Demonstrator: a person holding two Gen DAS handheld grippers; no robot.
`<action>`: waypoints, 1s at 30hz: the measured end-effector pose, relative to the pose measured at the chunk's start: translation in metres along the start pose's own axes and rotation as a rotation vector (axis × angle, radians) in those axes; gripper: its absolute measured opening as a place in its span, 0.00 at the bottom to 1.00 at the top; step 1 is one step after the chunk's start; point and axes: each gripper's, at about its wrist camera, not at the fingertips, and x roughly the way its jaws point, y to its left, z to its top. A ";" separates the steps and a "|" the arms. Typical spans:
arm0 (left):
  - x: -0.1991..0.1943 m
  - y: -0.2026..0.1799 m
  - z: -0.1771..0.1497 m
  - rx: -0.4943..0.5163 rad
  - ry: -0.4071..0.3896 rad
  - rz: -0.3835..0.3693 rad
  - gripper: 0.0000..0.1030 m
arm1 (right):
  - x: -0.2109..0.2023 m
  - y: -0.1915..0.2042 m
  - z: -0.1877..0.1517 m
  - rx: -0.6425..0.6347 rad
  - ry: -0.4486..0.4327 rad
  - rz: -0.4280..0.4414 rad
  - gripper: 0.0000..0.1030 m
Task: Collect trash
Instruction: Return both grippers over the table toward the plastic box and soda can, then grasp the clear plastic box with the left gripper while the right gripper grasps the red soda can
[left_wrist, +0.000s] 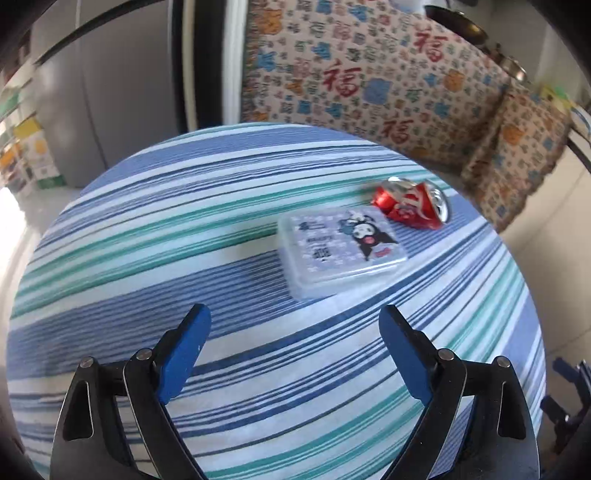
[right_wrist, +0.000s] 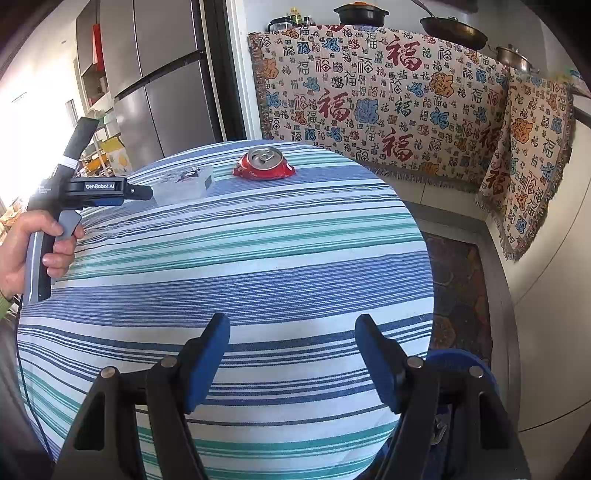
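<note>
My left gripper and my right gripper both hang over the striped tablecloth with jaws apart and nothing between them. The crushed red soda can lies at the far right of the round table, just beyond the clear plastic box with a cartoon label. I judge the can light, thin and slick, with sharp creases, so I'd pinch it across its flattened sides rather than the rim.
</note>
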 end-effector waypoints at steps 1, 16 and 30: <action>0.000 -0.004 0.007 0.039 -0.009 -0.029 0.92 | 0.001 0.001 -0.001 0.001 0.005 0.000 0.70; 0.055 -0.041 0.068 0.438 0.126 -0.350 0.94 | 0.007 -0.011 0.000 0.014 0.027 0.001 0.70; 0.049 -0.056 0.040 0.509 0.122 -0.310 0.76 | 0.131 0.007 0.162 -0.194 0.040 0.151 0.81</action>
